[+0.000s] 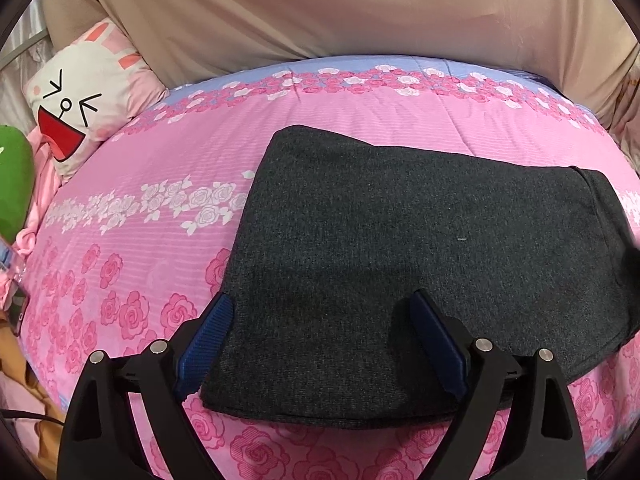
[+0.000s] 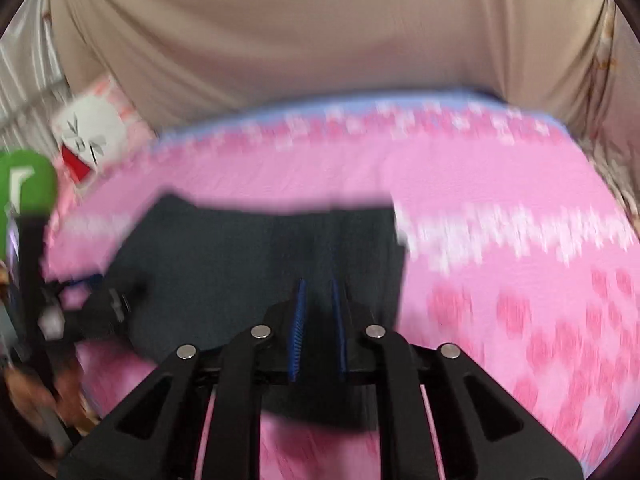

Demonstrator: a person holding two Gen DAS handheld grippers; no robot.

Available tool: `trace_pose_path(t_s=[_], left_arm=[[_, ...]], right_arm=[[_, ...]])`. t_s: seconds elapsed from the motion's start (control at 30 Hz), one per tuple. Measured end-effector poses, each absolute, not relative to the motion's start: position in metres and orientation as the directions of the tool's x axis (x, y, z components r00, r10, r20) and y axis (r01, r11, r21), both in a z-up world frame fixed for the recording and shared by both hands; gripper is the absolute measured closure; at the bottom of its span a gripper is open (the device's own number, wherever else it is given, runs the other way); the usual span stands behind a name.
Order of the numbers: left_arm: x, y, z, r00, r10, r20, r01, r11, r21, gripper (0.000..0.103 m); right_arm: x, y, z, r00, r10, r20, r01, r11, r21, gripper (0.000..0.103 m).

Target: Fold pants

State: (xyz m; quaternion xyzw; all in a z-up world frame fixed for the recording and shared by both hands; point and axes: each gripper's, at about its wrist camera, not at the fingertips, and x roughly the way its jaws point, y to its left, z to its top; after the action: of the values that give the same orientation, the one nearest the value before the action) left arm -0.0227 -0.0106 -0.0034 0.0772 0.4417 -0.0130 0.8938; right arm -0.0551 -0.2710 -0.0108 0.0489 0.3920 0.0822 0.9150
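Observation:
The dark grey pants [image 1: 400, 240] lie folded into a flat rectangle on the pink rose-print bedcover [image 1: 160, 152]. My left gripper [image 1: 320, 296] is open, its blue pads spread wide over the near left part of the pants with nothing pinched. The right wrist view is blurred. In it my right gripper [image 2: 318, 284] hovers over the near right part of the pants [image 2: 240, 248], its blue pads drawn almost together with only a thin slit between them. I see no cloth caught in that slit.
A white and pink cartoon pillow [image 1: 80, 108] lies at the far left of the bed, and a green object [image 1: 14, 184] stands at the left edge. Beige fabric [image 1: 320, 8] hangs behind the bed. Open bedcover [image 2: 500, 184] stretches to the right of the pants.

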Motion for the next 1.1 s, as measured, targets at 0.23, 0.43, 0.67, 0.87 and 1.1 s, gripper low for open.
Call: trace_pose_path(t_s=[0.23, 0.43, 0.67, 0.87, 1.1], left_arm=[[-0.040, -0.004, 0.011, 0.625, 0.005, -0.780, 0.095, 0.992, 0.082, 0.015], [-0.045, 0.005, 0.001, 0.598, 0.018, -0.801, 0.074, 0.994, 0.077, 0.014], [-0.052, 0.005, 0.005, 0.608, 0.019, -0.793, 0.073, 0.994, 0.080, 0.015], [-0.055, 0.004, 0.004, 0.611, 0.024, -0.791, 0.075, 0.993, 0.088, 0.015], [-0.058, 0.018, 0.017, 0.614, -0.074, -0.786, 0.095, 0.995, -0.019, 0.015]], right_arm=[[-0.086, -0.273, 0.023, 0.729, 0.184, -0.659, -0.106, 0.982, 0.156, 0.090], [-0.093, -0.279, 0.004, 0.711, 0.179, -0.680, -0.070, 0.980, 0.185, 0.088], [-0.097, -0.292, 0.007, 0.694, 0.194, -0.693, -0.008, 0.965, 0.262, 0.070], [-0.101, -0.293, 0.006, 0.691, 0.202, -0.694, -0.006, 0.962, 0.273, 0.068], [-0.098, -0.298, 0.005, 0.675, 0.260, -0.690, -0.008, 0.938, 0.346, 0.039]])
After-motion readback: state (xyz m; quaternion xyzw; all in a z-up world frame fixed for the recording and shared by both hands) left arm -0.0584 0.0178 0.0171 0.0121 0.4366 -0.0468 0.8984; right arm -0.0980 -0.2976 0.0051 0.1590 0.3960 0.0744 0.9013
